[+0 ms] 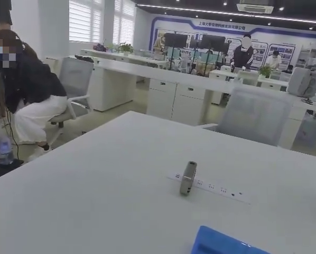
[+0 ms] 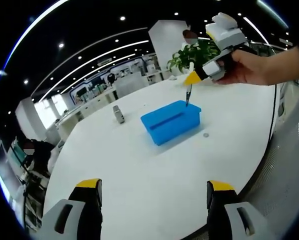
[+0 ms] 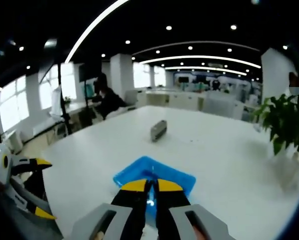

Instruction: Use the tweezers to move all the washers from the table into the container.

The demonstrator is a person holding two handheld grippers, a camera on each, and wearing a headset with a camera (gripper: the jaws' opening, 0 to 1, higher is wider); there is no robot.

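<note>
A blue rectangular container [image 2: 172, 120] sits on the white table [image 2: 139, 170]; its corner [image 1: 226, 244] shows in the head view. One small washer [image 2: 205, 135] lies on the table just beside the container. My right gripper [image 2: 193, 77], held in a hand, is shut on thin tweezers [image 2: 188, 92] that point down over the container's far rim. In the right gripper view its jaws [image 3: 150, 187] stand closed above the container [image 3: 154, 175]. My left gripper [image 2: 154, 187] is open and holds nothing, well short of the container.
A small grey block [image 1: 188, 178] stands by a flush power strip [image 1: 221, 189] behind the container. A potted plant [image 2: 194, 52] stands at the table's far end. Office chairs, desks and seated people are beyond the table edge.
</note>
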